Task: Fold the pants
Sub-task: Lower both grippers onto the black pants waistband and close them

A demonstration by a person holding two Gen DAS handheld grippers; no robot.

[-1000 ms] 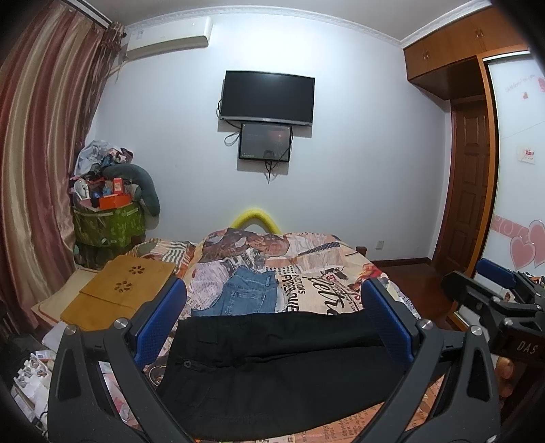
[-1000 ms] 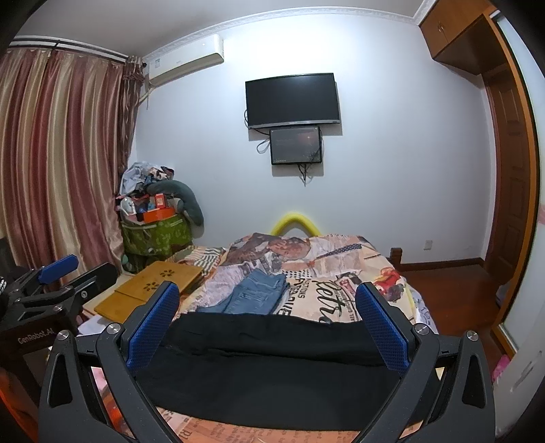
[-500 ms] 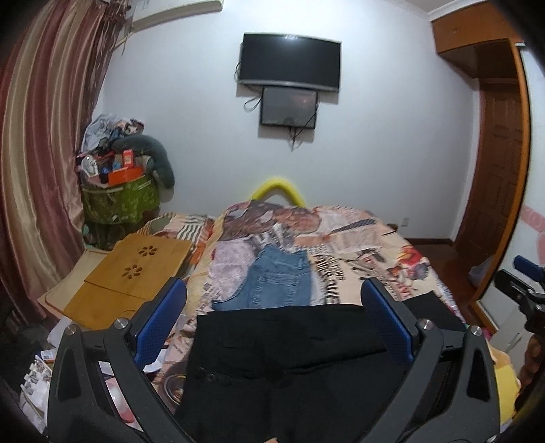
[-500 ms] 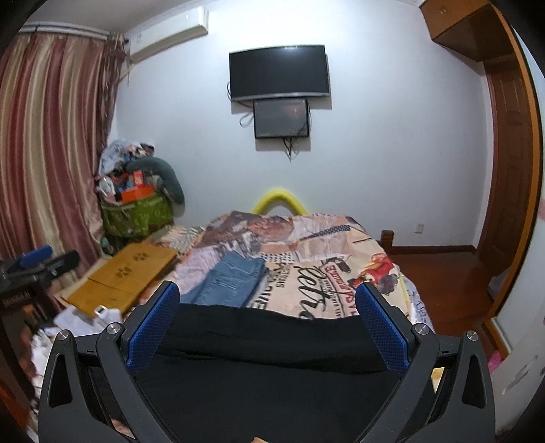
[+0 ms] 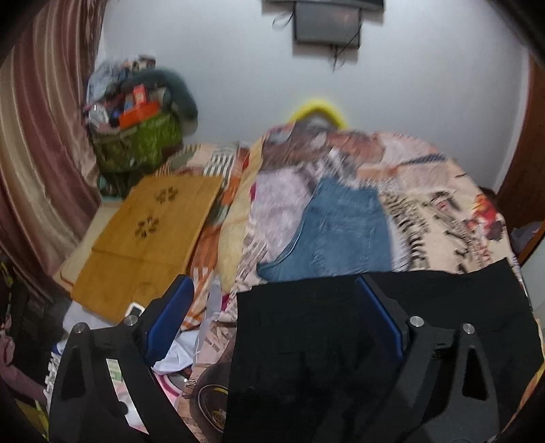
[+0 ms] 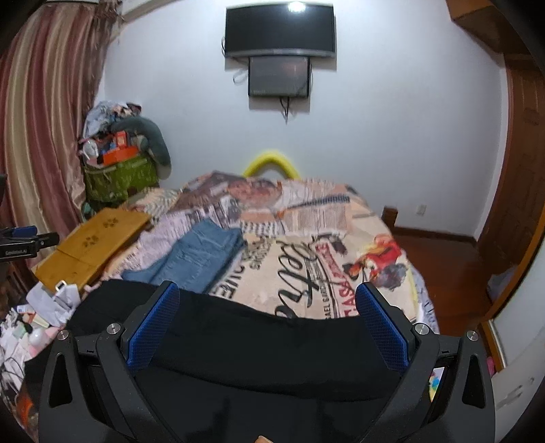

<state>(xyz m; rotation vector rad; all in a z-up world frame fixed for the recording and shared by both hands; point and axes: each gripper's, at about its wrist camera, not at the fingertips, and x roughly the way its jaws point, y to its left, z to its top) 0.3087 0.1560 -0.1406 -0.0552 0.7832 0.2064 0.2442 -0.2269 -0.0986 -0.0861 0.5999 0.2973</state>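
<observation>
While both tools gape, black pants (image 6: pixel 259 344) flat, bedspread (image 6: pixel 340 272) lettering (illegible)

Bedroom: white wall (image 6: pixel 391 119), perhaps curtains (image 6: pixel 37 119).

Even, cool indoor light fills the room, with a bright glare spot on the top edge of the TV (image 6: pixel 280 32). The left wrist view is smeared by motion blur across the bed (image 5: pixel 425 218), jeans (image 5: pixel 340 231) and basket (image 5: pixel 136 143); the right wrist view is sharper, though the bed print softens toward the far end. Fisheye distortion bends the curtain (image 6: pixel 37 136) and door (image 6: pixel 521 163), and dark vignetting rounds every corner. The black pants (image 6: pixel 259 344) show almost no detail.
</observation>
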